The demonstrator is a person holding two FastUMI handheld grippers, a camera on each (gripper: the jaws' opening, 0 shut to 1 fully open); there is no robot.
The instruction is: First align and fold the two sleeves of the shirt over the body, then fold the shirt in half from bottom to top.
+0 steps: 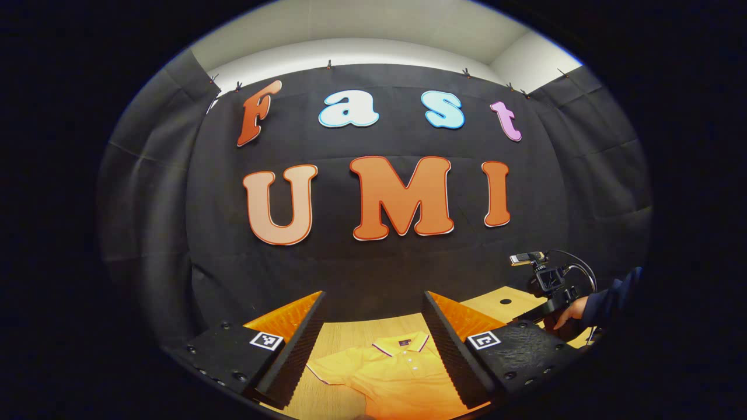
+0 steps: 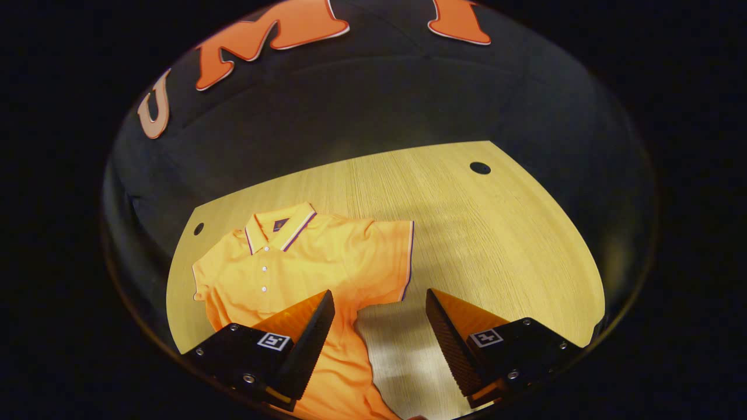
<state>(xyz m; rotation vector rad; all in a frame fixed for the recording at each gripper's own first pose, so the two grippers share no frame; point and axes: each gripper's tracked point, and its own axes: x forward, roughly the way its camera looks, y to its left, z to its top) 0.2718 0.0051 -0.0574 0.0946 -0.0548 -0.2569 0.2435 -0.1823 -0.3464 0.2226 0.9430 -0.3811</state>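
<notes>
I'm holding both grippers above the orange polo shirt (image 2: 303,262) lying flat on the wooden table (image 2: 496,233); left gripper (image 1: 373,326) and right gripper (image 2: 379,326) jaws are standing apart, gripping nothing.

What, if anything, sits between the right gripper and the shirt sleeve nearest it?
Nothing visible. In the right gripper view the right gripper is open above the shirt, with that sleeve lying flat just ahead of its fingers. Around it is only bare table.

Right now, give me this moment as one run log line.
shirt: flat on table, sleeves unfolded | left gripper: open, above collar | right gripper: open, over right sleeve edge | fold: not begun
</notes>
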